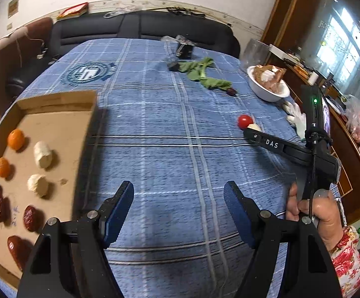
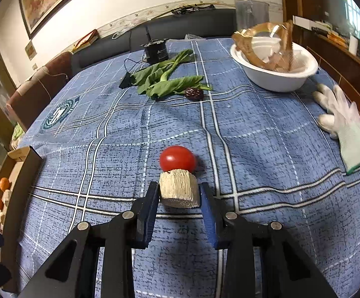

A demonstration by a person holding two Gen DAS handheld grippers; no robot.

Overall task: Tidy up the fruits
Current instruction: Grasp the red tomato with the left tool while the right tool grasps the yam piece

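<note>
My right gripper (image 2: 180, 193) is shut on a pale cut fruit chunk (image 2: 179, 190) on the blue plaid cloth, with a red tomato (image 2: 177, 158) touching the chunk's far side. In the left wrist view the right gripper (image 1: 250, 130) reaches to the tomato (image 1: 245, 121). My left gripper (image 1: 178, 206) is open and empty above the cloth. A cardboard tray (image 1: 55, 104) at the left holds oranges (image 1: 15, 139), two pale chunks (image 1: 42, 154) and dark red dates (image 1: 30, 218). A loose date (image 2: 194, 93) lies by the greens.
Green leaves (image 2: 165, 79) and a black device (image 2: 156, 49) lie at the far middle. A white bowl (image 2: 279, 79) with wrappers stands at the far right. A white glove (image 2: 341, 121) lies at the right edge. A dark sofa (image 1: 142, 27) runs behind the table.
</note>
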